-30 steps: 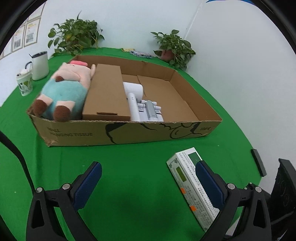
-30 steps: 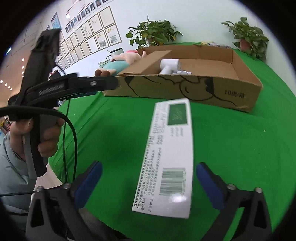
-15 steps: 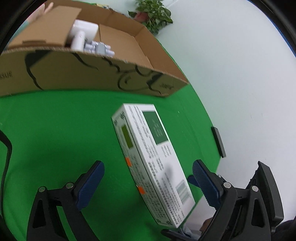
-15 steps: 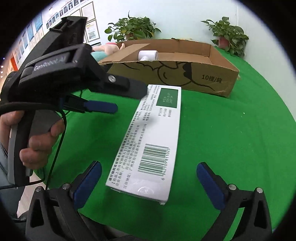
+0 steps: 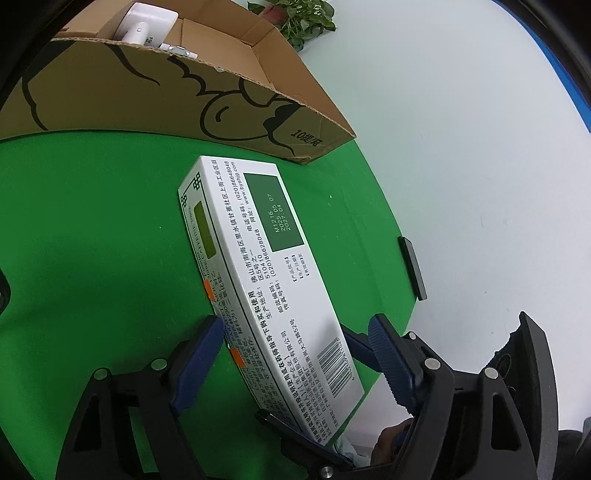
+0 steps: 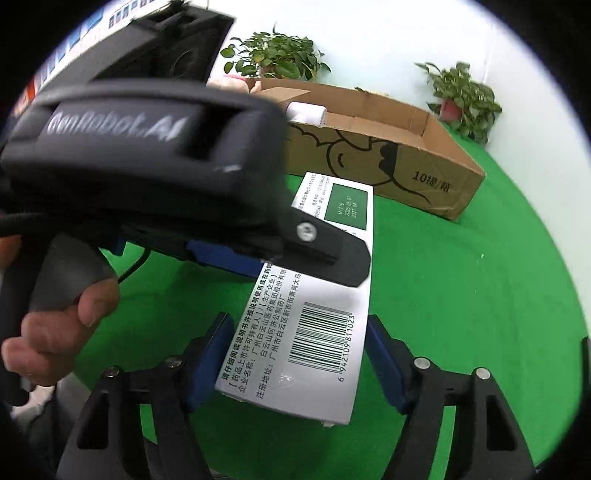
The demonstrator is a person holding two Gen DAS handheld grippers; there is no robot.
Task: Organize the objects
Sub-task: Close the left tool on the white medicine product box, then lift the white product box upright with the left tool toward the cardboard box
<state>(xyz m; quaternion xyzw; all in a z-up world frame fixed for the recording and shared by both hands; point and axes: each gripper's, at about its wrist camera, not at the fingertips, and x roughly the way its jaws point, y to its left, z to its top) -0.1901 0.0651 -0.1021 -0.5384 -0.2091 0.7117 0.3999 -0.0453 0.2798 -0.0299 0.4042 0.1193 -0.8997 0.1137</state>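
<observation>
Looking like an office or demo room staged for recording: green cloth-covered table (image 6: 461,280), plain white walls (image 5: 461,110), potted plants (image 6: 275,55) sitting at the back, rows of framed certificates (image 6: 122,18) hanging blurred on the left wall.
</observation>
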